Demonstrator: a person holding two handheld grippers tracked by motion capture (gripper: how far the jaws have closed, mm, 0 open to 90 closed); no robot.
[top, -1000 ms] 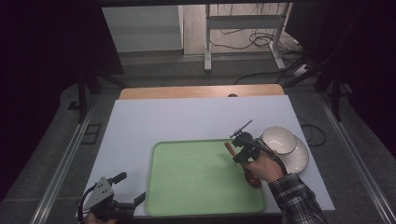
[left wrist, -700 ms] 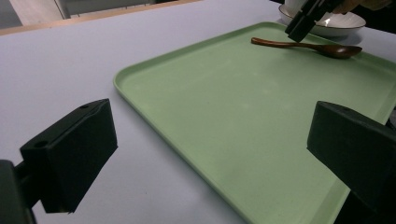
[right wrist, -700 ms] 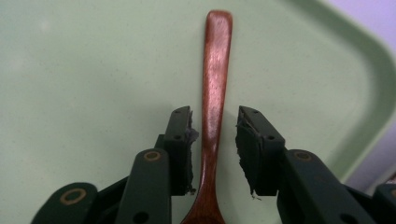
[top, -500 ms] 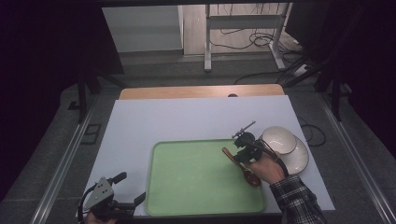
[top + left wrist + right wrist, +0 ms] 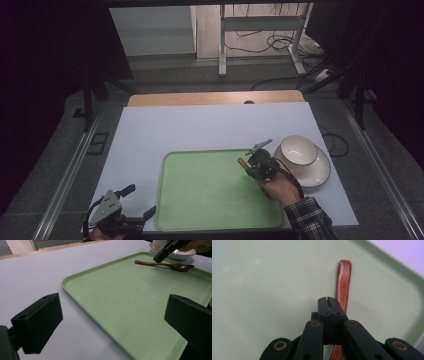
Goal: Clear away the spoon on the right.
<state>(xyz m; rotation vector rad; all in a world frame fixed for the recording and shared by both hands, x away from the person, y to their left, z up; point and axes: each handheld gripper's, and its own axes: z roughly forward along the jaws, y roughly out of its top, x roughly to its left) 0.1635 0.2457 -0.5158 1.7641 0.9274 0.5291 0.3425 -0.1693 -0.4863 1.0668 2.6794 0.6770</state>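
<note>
A: Right tongs (image 5: 329, 300)? 
B: Just closed, pressed together, nothing between. Wooden spoon (image 5: 343, 282) lies on the green tray (image 5: 200, 200), right under their tips.
A: Left tongs (image 5: 112, 322)? 
B: Wide apart, empty, over the tray's near corner; spoon well beyond.

Dim room is seen; grey floor (image 5: 165, 75) is crossed by black cables (image 5: 280, 42). A white-legged frame (image 5: 222, 45) is placed behind the pale tabletop (image 5: 200, 130); surroundings are left dark.
</note>
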